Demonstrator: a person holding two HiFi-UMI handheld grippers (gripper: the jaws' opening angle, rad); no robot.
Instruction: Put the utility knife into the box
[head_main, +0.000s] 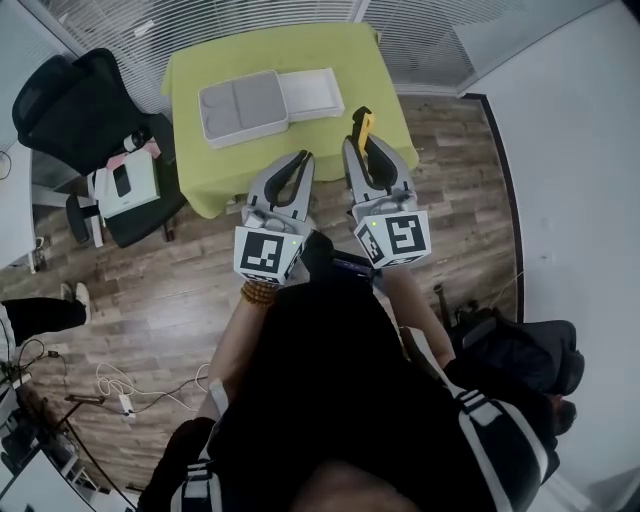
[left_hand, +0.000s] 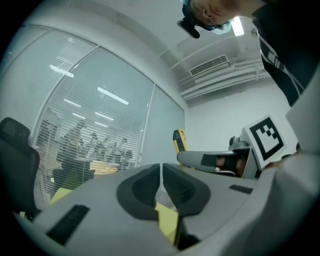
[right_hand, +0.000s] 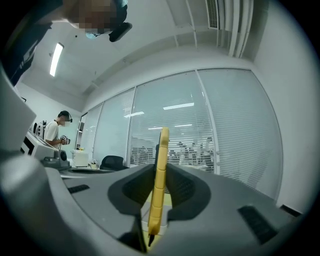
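the right hand-held gripper (head_main: 365, 148) squeezes the yellow utility knife (head_main: 363, 122), which stands up between its jaws. the left hand-held gripper (head_main: 299, 163) is pinched shut on nothing. hold tight and let go only over the open box (head_main: 245, 100), mid green worktop (head_main: 200, 65). around are a wood floor (head_main: 180, 290), a black chair (head_main: 75, 105) and glass walls (right_hand: 225, 130).
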